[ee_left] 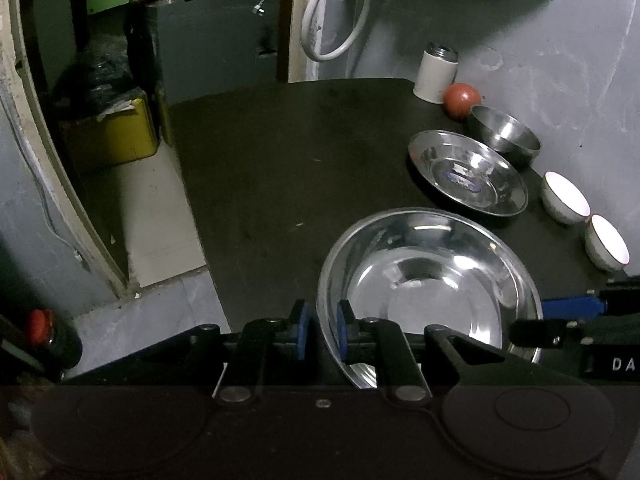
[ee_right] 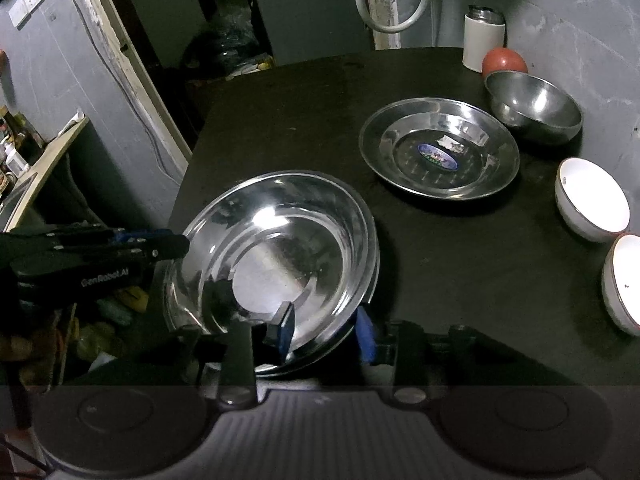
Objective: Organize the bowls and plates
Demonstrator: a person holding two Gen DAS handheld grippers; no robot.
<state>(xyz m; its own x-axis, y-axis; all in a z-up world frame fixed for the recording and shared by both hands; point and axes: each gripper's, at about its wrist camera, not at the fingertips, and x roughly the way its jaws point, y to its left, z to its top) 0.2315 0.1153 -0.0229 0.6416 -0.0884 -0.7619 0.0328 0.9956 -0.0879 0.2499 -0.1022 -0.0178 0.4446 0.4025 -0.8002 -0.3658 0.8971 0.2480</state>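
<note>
Both grippers, left (ee_left: 322,330) and right (ee_right: 326,330), clamp opposite rims of the large steel plate (ee_right: 280,248), seemingly lifted over the near table (ee_left: 280,160) edge: thin, stiff, light, slick metal, so pinch deep on the rim.

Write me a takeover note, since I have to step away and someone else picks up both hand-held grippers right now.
Left hand-held gripper: shut on the large steel plate, pinching its rim.
Right hand-held gripper: shut on the opposite rim of the same plate, which sits tilted near the front of the dark table.
The stickered steel plate, the steel bowl and two white bowls lie singly along the right side.
Nothing is stacked yet. Probably set the held plate with the stickered one, then group the bowls.
</note>
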